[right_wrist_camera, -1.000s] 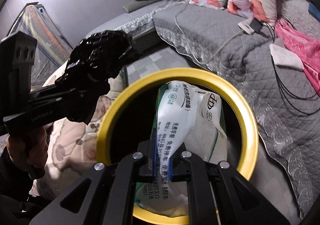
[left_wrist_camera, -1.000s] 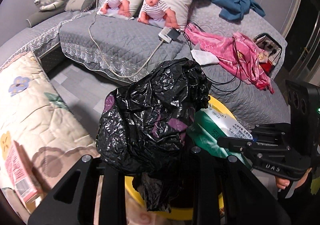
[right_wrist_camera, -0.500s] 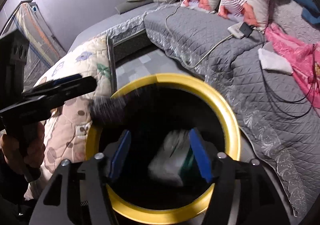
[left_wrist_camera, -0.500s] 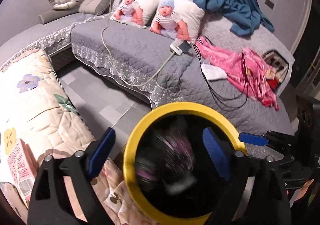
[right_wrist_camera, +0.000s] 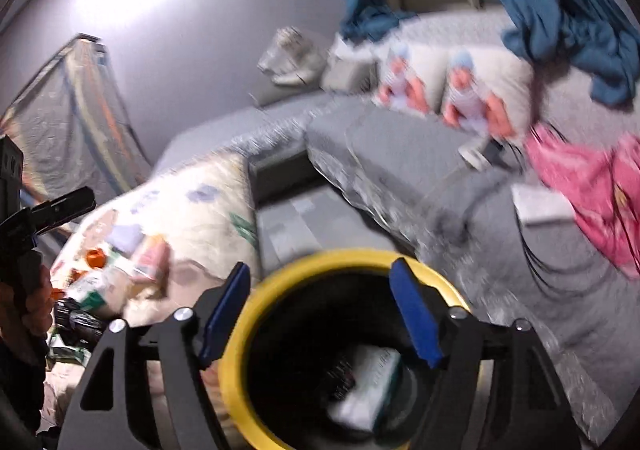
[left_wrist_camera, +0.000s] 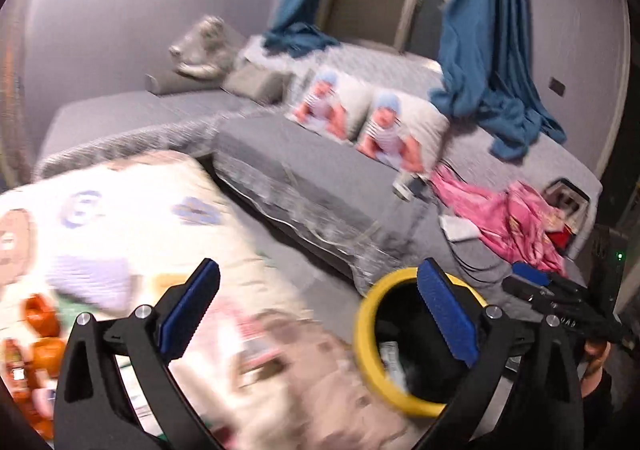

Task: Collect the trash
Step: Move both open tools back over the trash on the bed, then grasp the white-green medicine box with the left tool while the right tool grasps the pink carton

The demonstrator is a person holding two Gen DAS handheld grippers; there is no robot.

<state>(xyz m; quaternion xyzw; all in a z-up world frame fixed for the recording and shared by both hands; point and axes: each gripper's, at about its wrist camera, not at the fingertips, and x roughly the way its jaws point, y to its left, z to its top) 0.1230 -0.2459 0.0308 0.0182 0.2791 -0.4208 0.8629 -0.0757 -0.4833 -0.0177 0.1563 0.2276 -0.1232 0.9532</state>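
Note:
The yellow-rimmed bin [right_wrist_camera: 236, 350] stands below my right gripper [right_wrist_camera: 320, 270], whose jaws are opening with nothing between them. A white and green package [right_wrist_camera: 368, 382] lies inside the bin beside a dark crumpled bag [right_wrist_camera: 340, 374]. In the left wrist view my left gripper [left_wrist_camera: 316, 274] is opening wide and empty over the patterned quilt [left_wrist_camera: 120, 217], with the bin [left_wrist_camera: 366, 350] to its lower right. The package [left_wrist_camera: 390, 358] shows inside it. My right gripper [left_wrist_camera: 524, 282] hangs just right of the bin. My left gripper [right_wrist_camera: 68, 201] also shows at the far left of the right wrist view.
More litter lies on the quilt [right_wrist_camera: 192, 217]: orange caps [right_wrist_camera: 94, 258], a pink carton [right_wrist_camera: 152, 258], a green and white packet [right_wrist_camera: 92, 290] and a dark wrapper [right_wrist_camera: 76, 322]. A grey sofa [left_wrist_camera: 304, 153] carries baby-print pillows [left_wrist_camera: 396, 129], a pink cloth [left_wrist_camera: 500, 217] and cables.
Both grippers opened. The black bag and the white and green package dropped into the bin. Both grippers rose, and the left one swung away over the quilt.

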